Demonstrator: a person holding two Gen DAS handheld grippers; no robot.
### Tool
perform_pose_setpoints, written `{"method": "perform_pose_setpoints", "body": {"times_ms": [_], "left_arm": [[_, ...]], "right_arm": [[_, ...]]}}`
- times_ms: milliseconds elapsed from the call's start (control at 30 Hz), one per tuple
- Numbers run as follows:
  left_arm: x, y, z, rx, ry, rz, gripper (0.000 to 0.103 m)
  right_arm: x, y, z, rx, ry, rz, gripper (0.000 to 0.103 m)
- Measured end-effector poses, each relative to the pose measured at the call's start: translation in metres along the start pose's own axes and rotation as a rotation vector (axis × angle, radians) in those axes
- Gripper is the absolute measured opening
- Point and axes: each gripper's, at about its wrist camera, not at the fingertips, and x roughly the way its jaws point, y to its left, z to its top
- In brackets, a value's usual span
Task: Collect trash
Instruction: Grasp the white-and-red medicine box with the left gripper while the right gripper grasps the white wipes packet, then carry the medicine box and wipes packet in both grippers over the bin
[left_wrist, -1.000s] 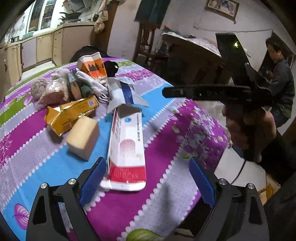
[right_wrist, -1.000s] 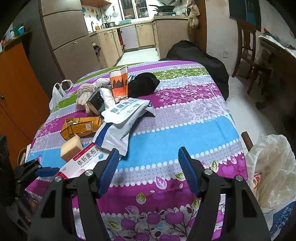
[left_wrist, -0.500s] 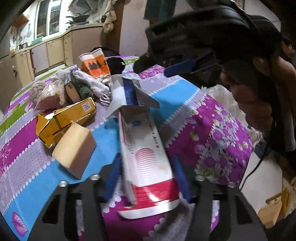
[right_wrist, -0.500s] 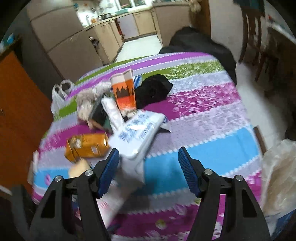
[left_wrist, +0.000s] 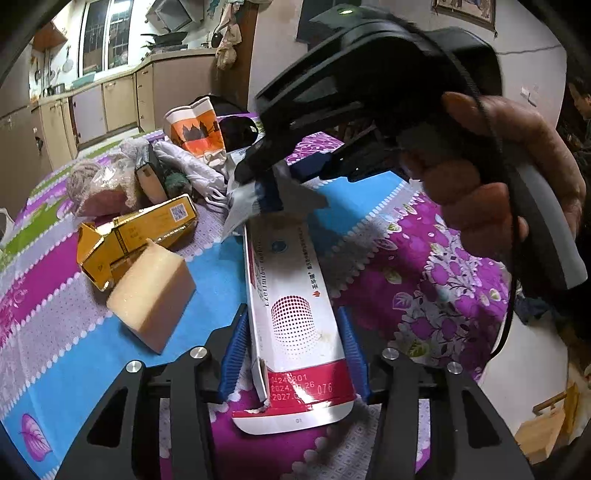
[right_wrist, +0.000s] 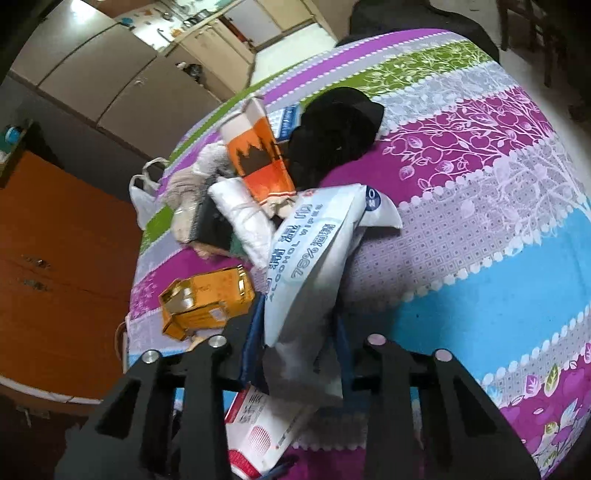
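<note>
Both grippers have advanced onto the trash since the earlier frames, and both pairs of jaws, wide apart then, have narrowed around an item.

Left wrist view: the left gripper (left_wrist: 293, 350) straddles the near end of the red-and-white carton (left_wrist: 291, 317), which lies flat on the striped tablecloth (left_wrist: 424, 280). The jaws are closing, and the blue pads stand against the carton's two long edges. A yellow sponge block (left_wrist: 153, 295) lies just left of the carton, with the gold box (left_wrist: 136, 232) behind it, touching. Further back stand an orange paper cup (left_wrist: 195, 127), a white cloth bundle (left_wrist: 188, 171) and a mesh bag (left_wrist: 99, 184). The right gripper (left_wrist: 280, 173), carried in a hand (left_wrist: 509, 177), reaches in from the upper right and pinches the wipes packet (left_wrist: 258, 199) at the carton's far end.

Right wrist view: the right gripper (right_wrist: 297, 332) has its jaws closing, nearly together, with the lower end of the wipes packet (right_wrist: 314, 254) between them. The packet rises tilted off the tablecloth (right_wrist: 480, 221). The carton (right_wrist: 258, 439) shows below the fingers. The gold box (right_wrist: 207, 299) lies to the left; the orange cup (right_wrist: 260, 158) and a black cloth (right_wrist: 332, 133) lie beyond.
</note>
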Motion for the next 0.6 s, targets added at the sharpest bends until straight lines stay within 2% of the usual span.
{"method": "perform_pose_setpoints", "body": {"times_ms": [133, 300, 600], "left_arm": [[-0.003, 0.000, 0.000, -0.028, -0.005, 0.001, 0.042], [-0.016, -0.007, -0.001, -0.034, -0.020, -0.003, 0.042], [-0.038, -0.018, -0.003, -0.047, -0.032, 0.033, 0.041]], "right_arm": [[-0.031, -0.008, -0.006, 0.013, -0.057, 0.050, 0.030], [-0.073, -0.012, -0.017, -0.011, -0.122, 0.038, 0.030], [-0.094, -0.026, -0.041, -0.010, -0.123, 0.030, 0.029]]}}
